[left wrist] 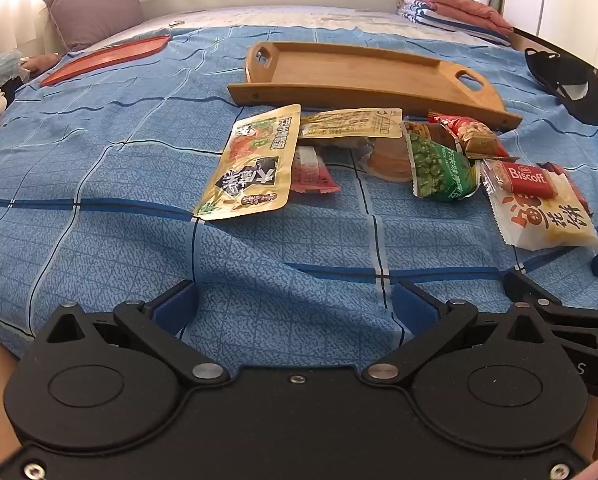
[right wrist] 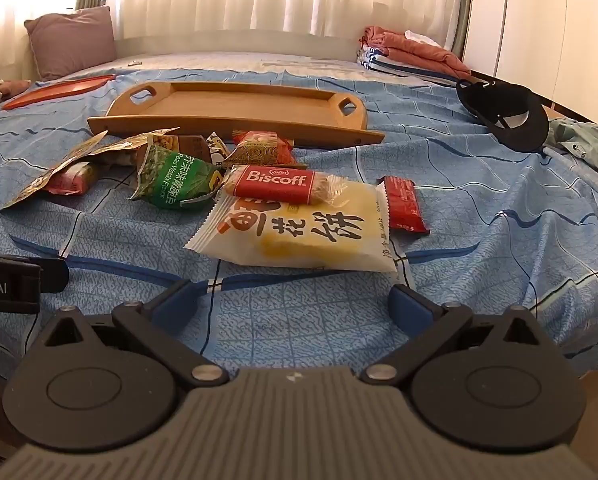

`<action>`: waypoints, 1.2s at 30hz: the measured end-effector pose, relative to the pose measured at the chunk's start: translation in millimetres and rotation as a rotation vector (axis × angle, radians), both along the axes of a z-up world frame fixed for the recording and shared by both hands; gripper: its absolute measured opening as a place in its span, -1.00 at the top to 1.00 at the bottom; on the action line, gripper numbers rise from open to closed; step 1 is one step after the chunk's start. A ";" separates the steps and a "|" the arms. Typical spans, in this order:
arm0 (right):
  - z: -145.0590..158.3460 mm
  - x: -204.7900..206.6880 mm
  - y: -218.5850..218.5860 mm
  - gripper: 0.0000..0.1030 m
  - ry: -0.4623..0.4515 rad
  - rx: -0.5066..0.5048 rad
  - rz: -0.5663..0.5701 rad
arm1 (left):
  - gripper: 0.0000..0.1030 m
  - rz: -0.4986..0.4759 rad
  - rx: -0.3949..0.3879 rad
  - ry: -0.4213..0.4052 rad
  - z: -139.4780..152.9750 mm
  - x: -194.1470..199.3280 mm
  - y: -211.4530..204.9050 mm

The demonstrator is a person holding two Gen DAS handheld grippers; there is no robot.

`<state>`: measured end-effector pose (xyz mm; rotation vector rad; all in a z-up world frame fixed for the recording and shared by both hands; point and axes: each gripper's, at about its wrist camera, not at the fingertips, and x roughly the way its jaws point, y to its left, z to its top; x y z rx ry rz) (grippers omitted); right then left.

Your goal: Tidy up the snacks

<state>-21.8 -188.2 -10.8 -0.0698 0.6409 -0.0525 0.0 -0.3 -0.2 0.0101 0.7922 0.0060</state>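
Right wrist view: snacks (right wrist: 295, 224) lie heaped on the blue bedspread (right wrist: 479, 240), just in front of the bare wooden tray (right wrist: 235, 108). Right gripper (right wrist: 295, 304) and left gripper (left wrist: 295, 300) hover nearby, both spread wide, gripping nothing. Cap (right wrist: 511, 116) lies well apart.

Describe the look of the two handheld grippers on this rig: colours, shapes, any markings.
The left gripper has a smooth black body with two round housings, black linkage arms with silver pivots, and blue finger pads. The right gripper has the same black parts and blue pads, but a ribbed grey centre.
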 end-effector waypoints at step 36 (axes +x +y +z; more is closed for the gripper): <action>-0.2 -0.3 0.3 -1.00 -0.003 -0.006 0.000 | -1.00 -0.001 -0.009 0.014 -0.8 3.2 2.0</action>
